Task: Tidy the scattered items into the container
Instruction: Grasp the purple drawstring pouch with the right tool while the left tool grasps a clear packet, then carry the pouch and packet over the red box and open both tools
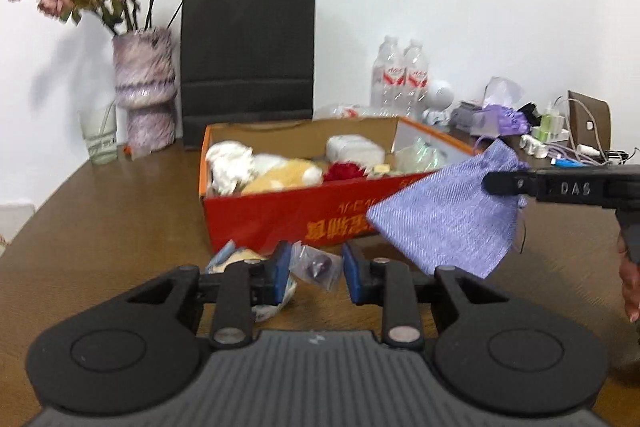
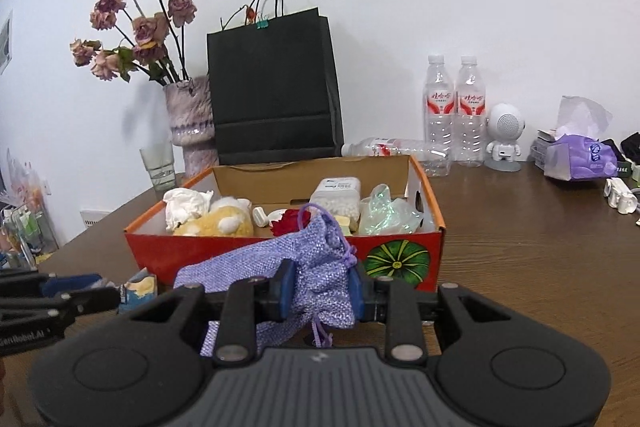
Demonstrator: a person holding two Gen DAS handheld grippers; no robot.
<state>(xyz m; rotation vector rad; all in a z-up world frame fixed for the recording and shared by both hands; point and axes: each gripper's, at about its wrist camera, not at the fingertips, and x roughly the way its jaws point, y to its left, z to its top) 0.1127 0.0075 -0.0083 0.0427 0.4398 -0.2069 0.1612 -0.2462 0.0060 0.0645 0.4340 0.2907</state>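
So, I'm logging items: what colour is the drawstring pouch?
Lilac woven pouch, clearest in the right wrist view.

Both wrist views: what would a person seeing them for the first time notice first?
The right gripper holds a purple cloth pouch in front of the red cardboard box, already filled with small things. Behind it stand a black paper bag and dried roses in a vase.

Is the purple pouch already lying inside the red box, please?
No, the right gripper holds the purple pouch in front of the red box.
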